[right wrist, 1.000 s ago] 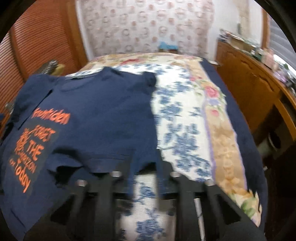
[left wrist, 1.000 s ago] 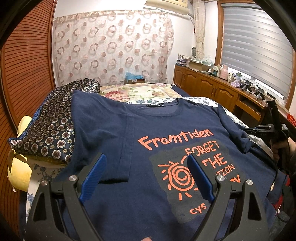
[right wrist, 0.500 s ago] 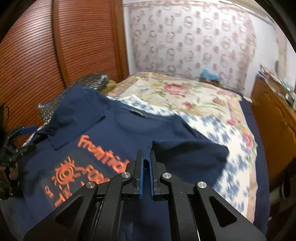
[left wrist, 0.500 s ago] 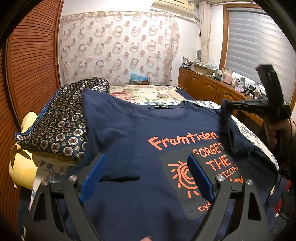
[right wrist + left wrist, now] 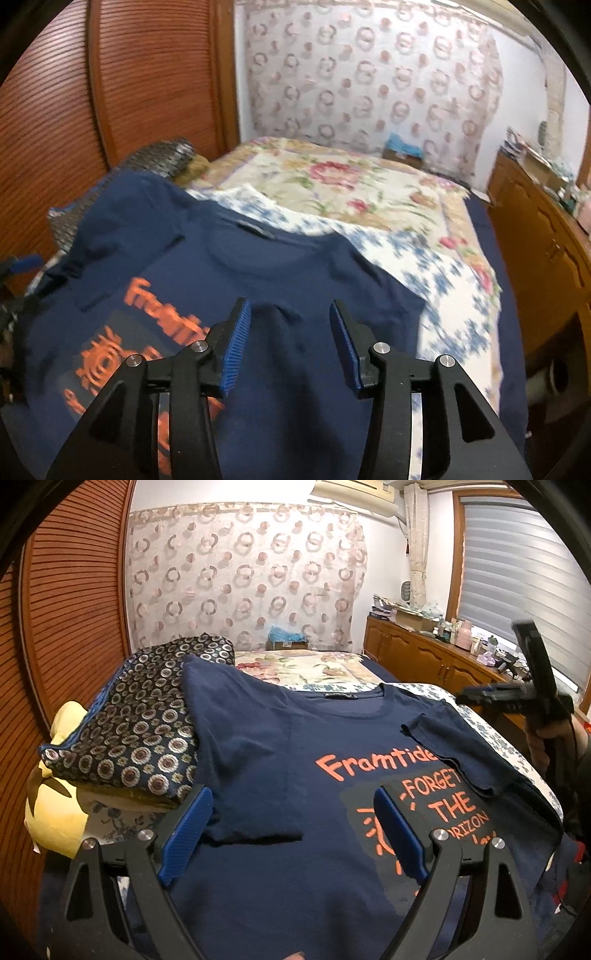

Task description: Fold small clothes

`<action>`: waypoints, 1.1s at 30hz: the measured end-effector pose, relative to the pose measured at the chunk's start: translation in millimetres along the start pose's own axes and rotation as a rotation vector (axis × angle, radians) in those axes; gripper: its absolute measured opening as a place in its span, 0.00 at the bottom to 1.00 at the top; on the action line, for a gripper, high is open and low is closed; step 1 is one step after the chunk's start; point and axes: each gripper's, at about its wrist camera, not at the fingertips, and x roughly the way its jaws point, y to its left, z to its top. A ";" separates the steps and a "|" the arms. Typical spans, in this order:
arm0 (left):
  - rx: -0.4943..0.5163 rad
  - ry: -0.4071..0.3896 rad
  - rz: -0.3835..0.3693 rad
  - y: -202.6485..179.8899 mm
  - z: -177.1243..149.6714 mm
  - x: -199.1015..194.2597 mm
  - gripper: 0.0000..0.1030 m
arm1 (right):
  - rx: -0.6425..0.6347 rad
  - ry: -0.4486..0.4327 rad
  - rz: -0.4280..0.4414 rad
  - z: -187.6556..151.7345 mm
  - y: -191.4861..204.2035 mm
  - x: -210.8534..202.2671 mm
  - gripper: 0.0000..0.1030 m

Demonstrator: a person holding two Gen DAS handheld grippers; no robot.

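one yellow pillow (image 5: 55, 812) in the left wrist view only

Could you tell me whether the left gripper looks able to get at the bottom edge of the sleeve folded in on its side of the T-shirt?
Probably yes: the left gripper is open, and the sleeve's edge lies uncovered between its fingers.

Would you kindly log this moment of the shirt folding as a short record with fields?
garment: navy T-shirt, orange print facing up, spread on the bed
sleeves: both folded inward onto the chest
left tool: open, above the lower shirt, holding nothing
right tool: jaws have just been opening; folded sleeve lies between them, pads not pressing it
beside shirt: patterned folded cloth on a yellow pillow
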 end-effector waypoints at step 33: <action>0.028 0.017 0.043 76.4 93.3 56.8 0.66 | 0.113 0.125 -0.082 -55.7 -62.1 34.7 0.47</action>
